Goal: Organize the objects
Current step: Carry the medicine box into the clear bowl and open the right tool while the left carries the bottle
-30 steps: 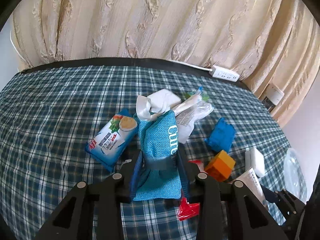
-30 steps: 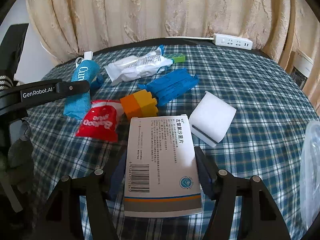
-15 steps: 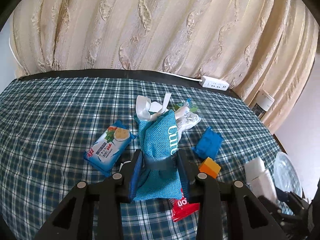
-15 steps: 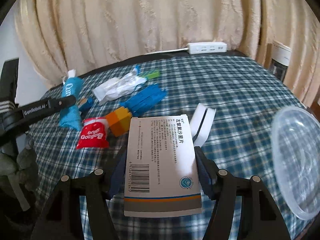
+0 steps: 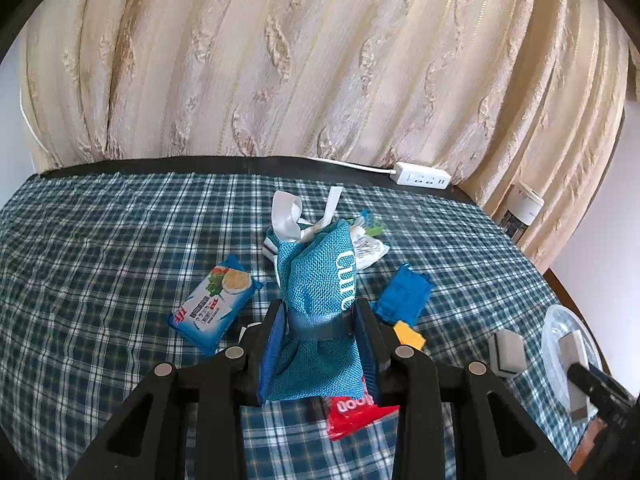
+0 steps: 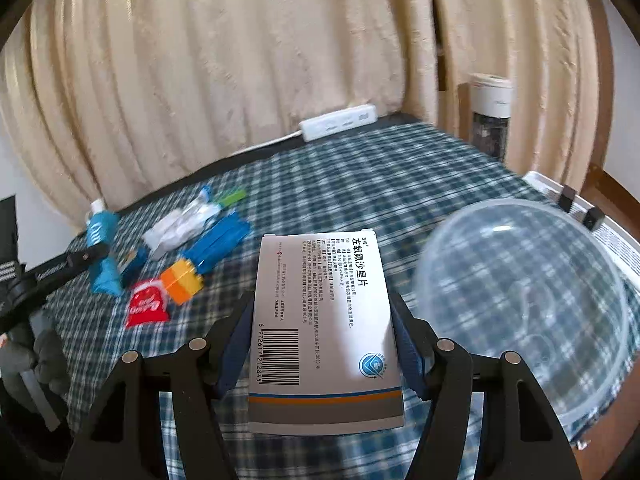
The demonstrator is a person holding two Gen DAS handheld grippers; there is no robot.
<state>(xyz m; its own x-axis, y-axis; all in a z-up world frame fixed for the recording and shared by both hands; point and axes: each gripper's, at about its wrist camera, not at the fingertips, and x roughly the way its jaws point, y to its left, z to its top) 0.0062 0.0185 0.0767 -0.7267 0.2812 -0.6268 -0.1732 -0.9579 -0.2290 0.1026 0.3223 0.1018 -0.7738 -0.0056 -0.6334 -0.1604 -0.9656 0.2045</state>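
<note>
The white medicine box [image 6: 324,328] is clamped flat between the right gripper [image 6: 324,344] jaws, held above the checked tablecloth [image 6: 360,184] and just beside the clear plastic bowl [image 6: 520,312] at the table's right edge. I'd guess the box is headed into that bowl, so the trick is to carry it over the rim, tip the front end down and only let go once it's low inside, since a light bowl near an edge could skid.

Over on the other side, the left gripper [image 5: 320,320] is squeezed shut on the teal woven pouch [image 5: 320,300], lifted off the cloth, with the snack packet [image 5: 216,304], the blue wrapper [image 5: 404,296] and the red sachet [image 5: 352,412] lying around it.

Compared with a second ago, the bowl went from a sliver at the edge to filling the right side of the right view, so that hand has swung over. The pouch looks a touch higher, though the blur makes that hard to call.
</note>
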